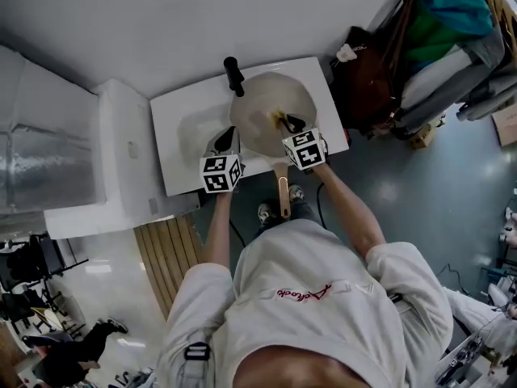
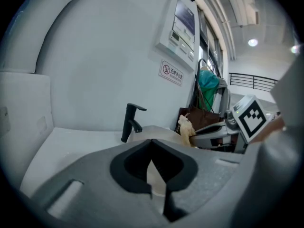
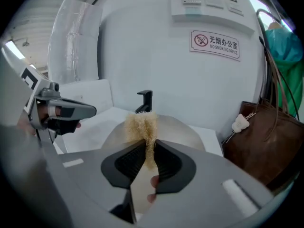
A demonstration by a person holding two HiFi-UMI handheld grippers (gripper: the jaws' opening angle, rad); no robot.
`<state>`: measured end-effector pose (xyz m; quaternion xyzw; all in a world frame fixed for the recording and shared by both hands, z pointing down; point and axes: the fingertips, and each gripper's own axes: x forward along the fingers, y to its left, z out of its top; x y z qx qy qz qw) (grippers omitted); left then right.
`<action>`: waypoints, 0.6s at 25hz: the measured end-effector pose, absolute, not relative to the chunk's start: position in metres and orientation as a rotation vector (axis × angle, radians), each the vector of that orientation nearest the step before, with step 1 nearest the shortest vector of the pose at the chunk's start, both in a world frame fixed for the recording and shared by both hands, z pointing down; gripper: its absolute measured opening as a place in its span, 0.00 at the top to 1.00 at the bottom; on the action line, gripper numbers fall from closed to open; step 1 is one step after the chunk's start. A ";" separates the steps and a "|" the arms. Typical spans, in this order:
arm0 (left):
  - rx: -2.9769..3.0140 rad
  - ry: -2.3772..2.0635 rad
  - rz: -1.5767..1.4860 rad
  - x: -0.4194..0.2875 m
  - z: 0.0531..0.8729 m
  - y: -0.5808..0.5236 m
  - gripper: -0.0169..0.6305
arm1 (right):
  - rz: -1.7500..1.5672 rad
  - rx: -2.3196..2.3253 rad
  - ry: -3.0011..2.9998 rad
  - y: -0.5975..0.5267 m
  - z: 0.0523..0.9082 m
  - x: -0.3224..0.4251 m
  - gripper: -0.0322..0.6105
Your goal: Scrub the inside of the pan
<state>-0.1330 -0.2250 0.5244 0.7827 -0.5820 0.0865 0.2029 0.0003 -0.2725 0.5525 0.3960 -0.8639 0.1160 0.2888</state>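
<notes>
Pan: the pale pan [image 1: 268, 107] is sitting over the white sink [image 1: 182, 148], just in front of the black faucet [image 1: 234, 76] on the person's side.
Pan handle: the wooden handle [image 1: 283, 197] is pointing straight away from the faucet, out past the sink's front edge toward the person.
Scrubber: a beige fibrous scrubber [image 3: 141, 123] is standing up over the pan's inside, directly in front of the faucet (its frayed top is spreading wider than the pinched part).
Right gripper: the right gripper [image 3: 150, 148] is squeezing the scrubber's lower part between both jaws, reaching in over the pan from the side away from the faucet.
Left gripper: the left gripper [image 2: 152, 144] is sitting at the pan's left rim, in front of the faucet and slightly to its left. Its jaws are nearly meeting at the tips, with what looks like the pan's thin pale wall running between them.
Brown bag: a brown bag [image 3: 266, 137] is hanging well to the right of the faucet, past the sink's end.
Sign: a red-and-white no-smoking sign [image 3: 215, 44] is hanging on the white wall, above the faucet and to its right.
</notes>
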 end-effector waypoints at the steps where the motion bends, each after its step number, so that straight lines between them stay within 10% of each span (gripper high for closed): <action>1: 2.196 -1.622 0.241 -0.130 0.521 -0.224 0.97 | 0.314 1.071 -2.318 -0.271 0.547 0.001 0.85; 15: 2.313 -1.630 0.157 -0.115 0.467 -0.204 0.97 | 0.307 1.276 -2.462 -0.253 0.463 0.014 0.85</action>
